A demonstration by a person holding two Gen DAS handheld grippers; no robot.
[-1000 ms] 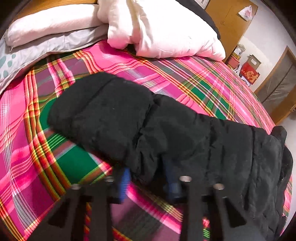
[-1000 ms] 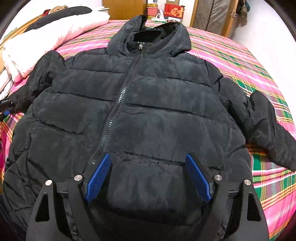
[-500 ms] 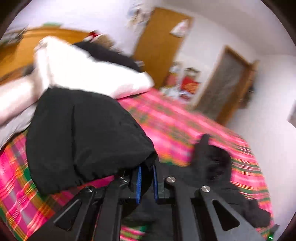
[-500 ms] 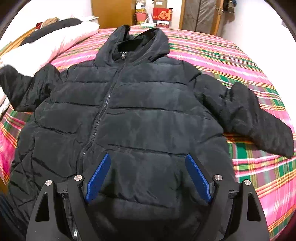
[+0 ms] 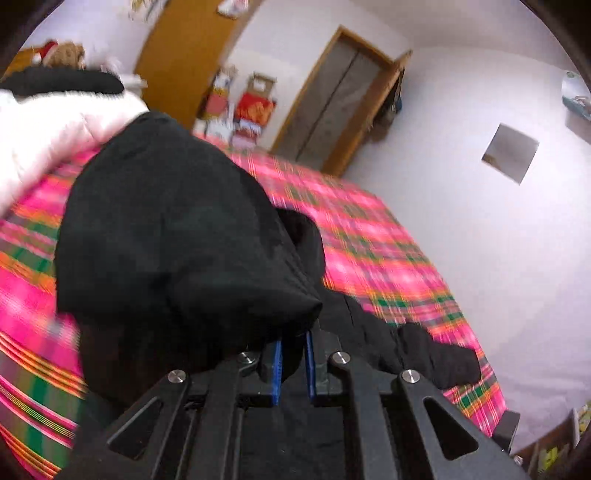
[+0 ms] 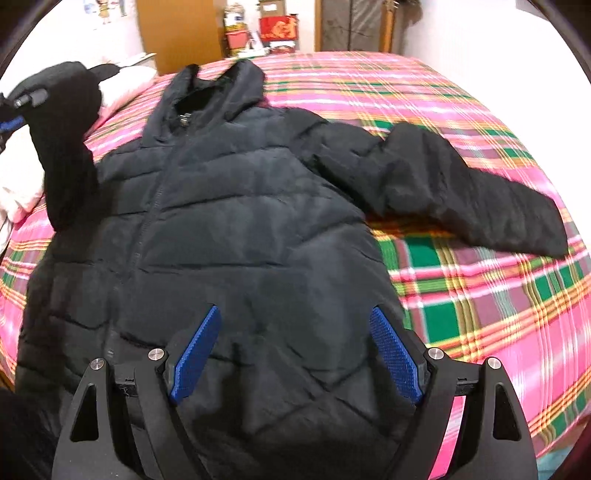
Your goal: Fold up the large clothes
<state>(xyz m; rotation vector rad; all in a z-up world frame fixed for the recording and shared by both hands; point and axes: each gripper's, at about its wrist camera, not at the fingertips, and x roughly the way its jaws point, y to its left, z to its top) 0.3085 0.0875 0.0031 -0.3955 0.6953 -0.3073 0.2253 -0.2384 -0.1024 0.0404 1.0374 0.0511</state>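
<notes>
Jacket (image 6: 236, 236) lies under the spread right claw (image 6: 295, 354); left claw (image 5: 293, 363) clamps its sleeve (image 5: 173, 236).

Around you: 1 bed under a pink, green and orange plaid cover (image 6: 461, 295); white bedding (image 5: 40, 140) heaped at its head; 1 orange-brown wooden door (image 5: 177, 55); red boxes (image 6: 277, 27) on the floor beyond the bed; 1 grey double door (image 5: 332, 103); white walls (image 5: 480, 240).
</notes>
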